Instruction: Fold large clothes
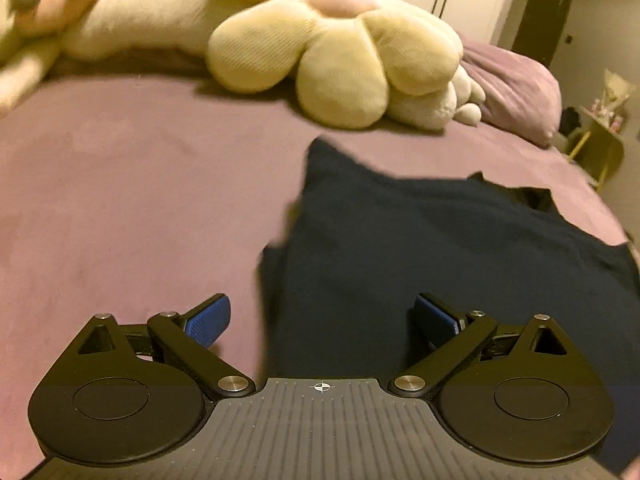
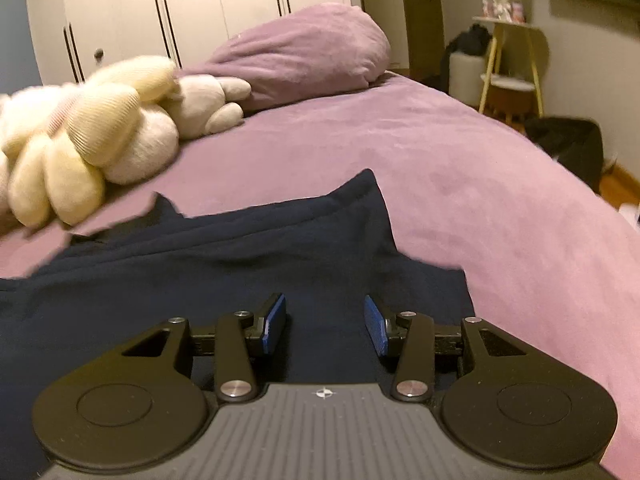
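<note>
A dark navy garment [image 1: 420,248] lies spread on the purple bed [image 1: 140,184]. My left gripper [image 1: 322,320] is wide open and empty, held over the garment's left edge, with its left finger over bare sheet. In the right wrist view the same garment [image 2: 200,264] fills the lower middle, with a corner pointing away. My right gripper [image 2: 325,326] is open and empty, held just over the garment near its right edge on the bed [image 2: 500,208].
A cream flower-shaped plush [image 1: 340,52] and other soft toys lie at the bed's far side, also in the right wrist view [image 2: 88,132]. A purple pillow [image 2: 304,52] lies behind. A yellow-legged side table [image 2: 512,64] and a dark bin [image 2: 568,148] stand right of the bed.
</note>
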